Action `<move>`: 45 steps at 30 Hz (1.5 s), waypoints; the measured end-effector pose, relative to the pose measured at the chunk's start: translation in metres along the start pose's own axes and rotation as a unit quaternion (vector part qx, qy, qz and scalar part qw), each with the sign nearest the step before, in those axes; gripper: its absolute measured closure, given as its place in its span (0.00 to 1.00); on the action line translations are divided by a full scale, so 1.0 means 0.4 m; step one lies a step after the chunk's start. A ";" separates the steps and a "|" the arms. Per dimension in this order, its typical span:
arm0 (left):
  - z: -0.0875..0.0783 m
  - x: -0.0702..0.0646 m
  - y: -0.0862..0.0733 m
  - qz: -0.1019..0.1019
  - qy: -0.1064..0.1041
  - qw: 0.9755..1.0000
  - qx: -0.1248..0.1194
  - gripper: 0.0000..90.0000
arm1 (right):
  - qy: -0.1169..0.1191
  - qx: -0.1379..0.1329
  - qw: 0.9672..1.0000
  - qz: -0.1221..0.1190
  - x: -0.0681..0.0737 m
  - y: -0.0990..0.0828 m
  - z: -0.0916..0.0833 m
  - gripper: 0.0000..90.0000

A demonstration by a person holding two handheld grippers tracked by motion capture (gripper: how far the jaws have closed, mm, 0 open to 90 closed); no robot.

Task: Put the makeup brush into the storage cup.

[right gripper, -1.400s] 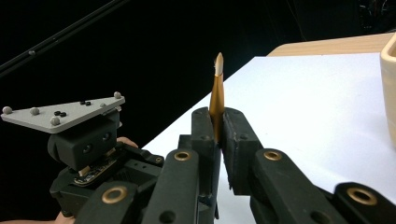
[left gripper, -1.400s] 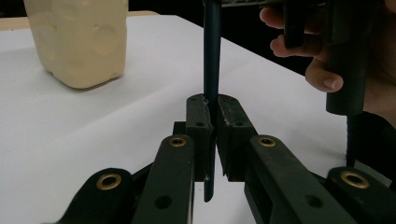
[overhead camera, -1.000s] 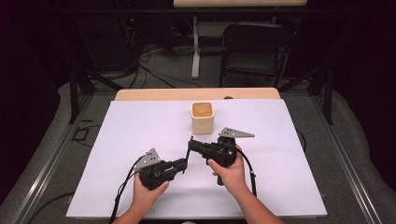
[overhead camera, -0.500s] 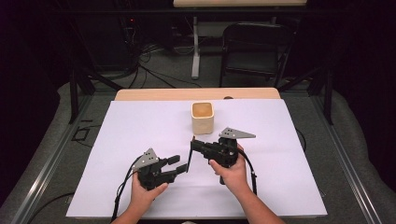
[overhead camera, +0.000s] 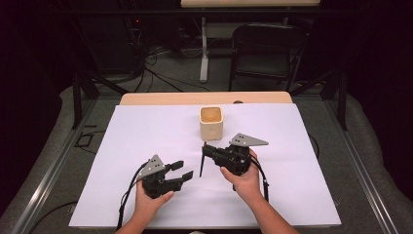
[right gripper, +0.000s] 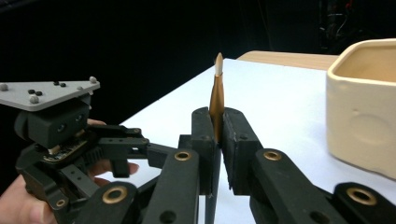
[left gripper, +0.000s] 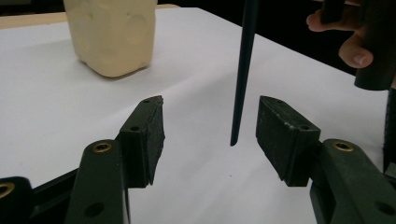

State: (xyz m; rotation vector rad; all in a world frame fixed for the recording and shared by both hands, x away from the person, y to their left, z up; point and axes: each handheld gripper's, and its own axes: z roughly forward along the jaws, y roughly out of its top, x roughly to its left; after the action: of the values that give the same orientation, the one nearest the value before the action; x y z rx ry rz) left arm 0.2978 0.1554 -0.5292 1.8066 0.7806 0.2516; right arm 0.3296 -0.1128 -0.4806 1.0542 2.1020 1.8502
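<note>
A thin paintbrush with a dark handle stands nearly upright over the white sheet, its gold ferrule and pale tip pointing up. My right gripper is shut on it just below the ferrule. The handle's pointed lower end hangs between the pads of my left gripper, touching neither. The left jaws have just been opening and stand open. A cream square cup sits upright behind both grippers.
A white sheet covers the table, whose bare wooden edge shows at the back. A black chair and floor cables lie beyond. Bare sheet stretches to the left and right of the hands.
The left gripper's jaws have opened off the brush handle's lower end. The right gripper still holds the brush, and neither hand has shifted.
</note>
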 end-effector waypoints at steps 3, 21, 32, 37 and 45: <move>-0.002 0.003 0.000 0.005 0.015 1.000 0.005 0.46 | -0.007 -0.002 1.000 -0.007 -0.001 0.001 -0.003 0.93; -0.006 0.026 0.000 0.003 0.038 0.999 0.025 0.49 | -0.041 -0.010 0.999 -0.034 -0.017 0.010 -0.028 0.93; -0.010 0.035 -0.002 0.017 0.067 0.997 0.032 0.49 | -0.054 -0.017 0.997 -0.045 -0.024 0.020 -0.043 0.93; -0.009 0.039 -0.005 0.014 0.073 0.996 0.047 0.49 | -0.061 -0.022 0.997 -0.047 -0.030 0.027 -0.054 0.93; -0.011 0.048 -0.008 -0.003 0.077 0.996 0.050 0.44 | -0.076 -0.024 0.995 -0.056 -0.037 0.033 -0.064 0.93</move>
State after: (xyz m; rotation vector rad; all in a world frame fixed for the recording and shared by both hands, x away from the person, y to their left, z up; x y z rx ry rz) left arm 0.3088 0.1714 -0.5342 1.8957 0.9203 0.3557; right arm 0.3322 -0.1423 -0.4675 1.0093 1.9781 1.7023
